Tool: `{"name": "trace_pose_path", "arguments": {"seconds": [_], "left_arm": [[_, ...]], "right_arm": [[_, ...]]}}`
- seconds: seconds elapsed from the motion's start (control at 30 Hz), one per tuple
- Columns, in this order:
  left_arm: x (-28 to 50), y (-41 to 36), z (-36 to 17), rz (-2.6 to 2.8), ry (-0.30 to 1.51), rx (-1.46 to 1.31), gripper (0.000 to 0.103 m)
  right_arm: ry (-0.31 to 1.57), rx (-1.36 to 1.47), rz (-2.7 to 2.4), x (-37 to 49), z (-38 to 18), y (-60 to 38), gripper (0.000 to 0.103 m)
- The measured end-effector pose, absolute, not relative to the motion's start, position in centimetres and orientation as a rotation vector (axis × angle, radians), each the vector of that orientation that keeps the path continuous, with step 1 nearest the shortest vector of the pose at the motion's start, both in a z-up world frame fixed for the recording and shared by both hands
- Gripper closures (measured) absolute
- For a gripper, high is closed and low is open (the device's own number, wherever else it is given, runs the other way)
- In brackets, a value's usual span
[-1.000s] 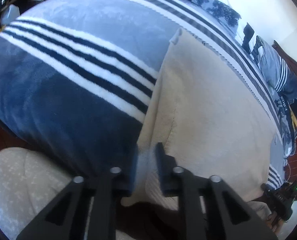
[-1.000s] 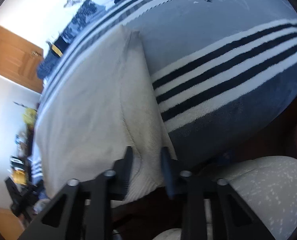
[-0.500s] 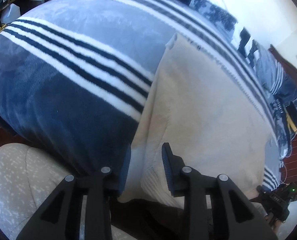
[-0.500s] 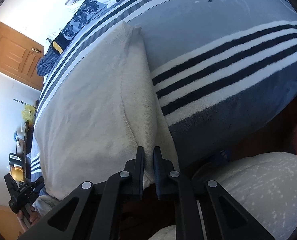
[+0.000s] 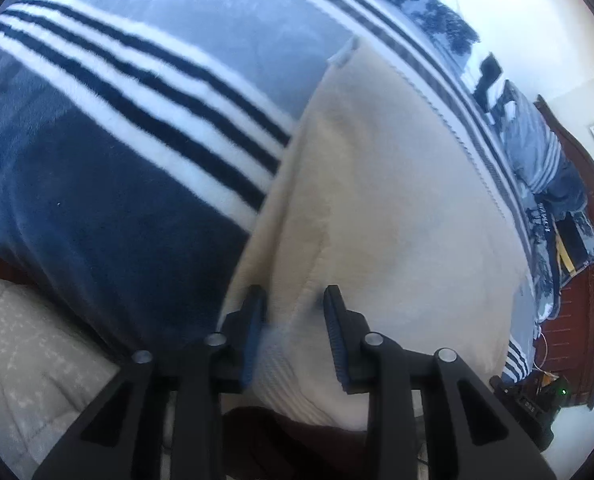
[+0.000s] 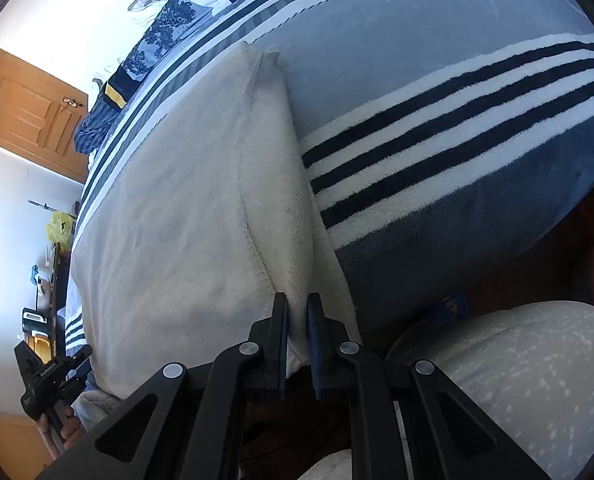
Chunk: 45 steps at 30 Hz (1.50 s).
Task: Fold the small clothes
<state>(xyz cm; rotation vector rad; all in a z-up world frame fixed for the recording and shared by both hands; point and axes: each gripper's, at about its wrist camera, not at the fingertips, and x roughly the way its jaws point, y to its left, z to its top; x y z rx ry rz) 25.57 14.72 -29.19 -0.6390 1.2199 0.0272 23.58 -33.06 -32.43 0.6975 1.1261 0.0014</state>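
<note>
Flat on a striped blanket a cream garment is spread, its ribbed hem turned toward the cameras and its long axis running away from them. Seen from the left wrist, that axis is directed from about six o'clock up toward one o'clock, where a small pale corner of the cloth is lifted near the blanket's narrow stripes; seen from the right wrist, the same garment is stretched from about six o'clock up toward twelve o'clock, with a folded side panel laid along its right edge. The near left corner of the hem is straddled by the left gripper, whose jaws have just been closing a little; cloth is bunched between the blue pads, the left pad is met by the fabric, and whether the right pad is pressed on it cannot be told. The near right corner is pinched by the right gripper, the pads being drawn nearly together with a thin ridge of cream cloth clamped between them. At seven o'clock in the right wrist view a hand is seen around the handle of the other gripper. At the far side a wooden door is visible at ten o'clock.
</note>
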Motion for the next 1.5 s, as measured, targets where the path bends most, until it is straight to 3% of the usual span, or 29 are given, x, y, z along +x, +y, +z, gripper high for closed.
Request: {"name": "trace_pose_path", "arguments": {"seconds": [0.1,0.17,0.4,0.53,0.7,0.77,0.87,0.93,1.03,1.1,1.17,1.5], "left_arm": [[25.6,14.3,-28.8,0.031,1.207,-0.634,0.083],[25.5,13.8,-28.6,0.03,1.199,-0.602,0.096],[23.0,13.7,-26.0,0.034,1.133,-0.555,0.097],[23.7,13.3,-28.8,0.072,1.244,-0.532,0.097],[23.5,13.1,-28.1,0.082,1.206,-0.528,0.094],[23.2,13.2,-27.7,0.094,1.185,-0.52,0.093],[22.7,13.2,-26.3,0.1,1.113,-0.509,0.091],[22.4,13.4,-25.5,0.115,1.069,-0.502,0.073],[22.1,13.8,-25.6,0.153,1.057,-0.501,0.058],[22.2,13.6,-26.2,0.155,1.081,-0.496,0.054],[22.5,12.8,-26.7,0.142,1.109,-0.475,0.052],[23.2,12.7,-29.4,0.059,1.188,-0.483,0.049]], "right_arm": [[1.133,0.685,-0.012,23.6,-32.5,-32.9,0.091],[1.132,0.674,-0.006,23.6,-32.4,-32.7,0.092],[1.053,0.607,-0.039,22.2,-29.9,-32.3,0.096],[1.147,0.549,-0.077,22.6,-31.1,-31.4,0.097],[1.178,0.573,-0.085,23.4,-32.0,-31.6,0.093],[1.15,0.615,-0.088,23.0,-31.9,-32.4,0.08],[1.1,0.668,-0.089,22.6,-31.5,-33.2,0.069],[1.072,0.663,-0.096,22.4,-30.9,-33.3,0.065],[0.997,0.585,-0.061,22.3,-28.1,-31.6,0.063],[0.954,0.495,-0.014,22.4,-25.7,-29.9,0.053],[0.908,0.449,0.038,22.8,-23.3,-27.7,0.024],[1.063,0.369,0.524,32.1,-18.0,-12.0,0.022]]}}
